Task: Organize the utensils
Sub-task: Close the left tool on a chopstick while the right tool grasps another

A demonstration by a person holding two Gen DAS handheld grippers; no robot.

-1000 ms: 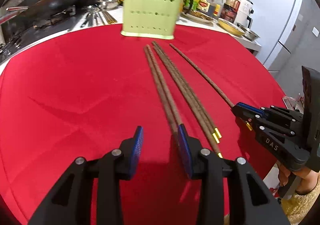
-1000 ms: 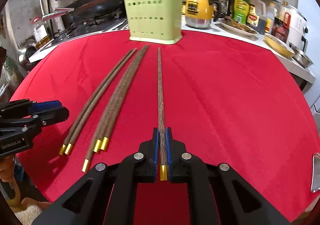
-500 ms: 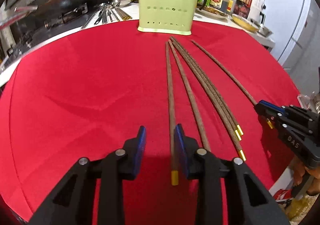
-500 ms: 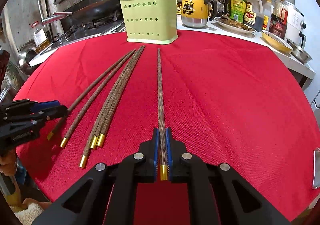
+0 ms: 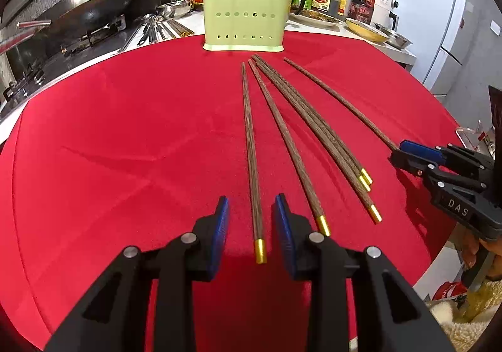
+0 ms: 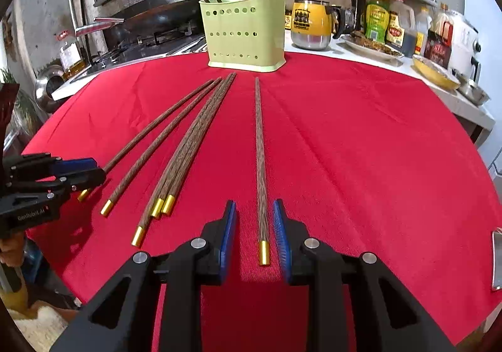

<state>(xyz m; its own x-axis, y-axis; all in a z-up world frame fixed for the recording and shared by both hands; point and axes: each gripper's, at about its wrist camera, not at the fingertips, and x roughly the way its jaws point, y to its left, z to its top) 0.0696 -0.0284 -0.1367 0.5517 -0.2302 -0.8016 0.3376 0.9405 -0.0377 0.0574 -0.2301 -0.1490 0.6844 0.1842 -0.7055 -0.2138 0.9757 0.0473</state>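
Observation:
Several brown chopsticks with gold ends lie on the red tablecloth (image 5: pixel 109 148), tips toward a pale green holder (image 5: pixel 244 18) at the far edge that has several chopsticks standing in it. My left gripper (image 5: pixel 251 223) is open with its blue pads either side of the leftmost chopstick (image 5: pixel 251 145). My right gripper (image 6: pixel 254 228) is open around the rightmost chopstick (image 6: pixel 260 157), which lies on the cloth. The holder also shows in the right wrist view (image 6: pixel 244 32). Each gripper shows at the edge of the other's view, the right one (image 5: pixel 408 153) and the left one (image 6: pixel 84 173).
A wok (image 5: pixel 94 10) and stove stand at the back left. Loose metal utensils (image 5: pixel 157 30) lie behind the cloth. Bottles, a yellow mug (image 6: pixel 310 23), plates and a rice cooker (image 5: pixel 376 4) line the counter at the back right.
My right gripper has opened and let go of the rightmost chopstick, which now lies on the cloth. My left gripper has shifted so that the leftmost chopstick lies between its open fingers.

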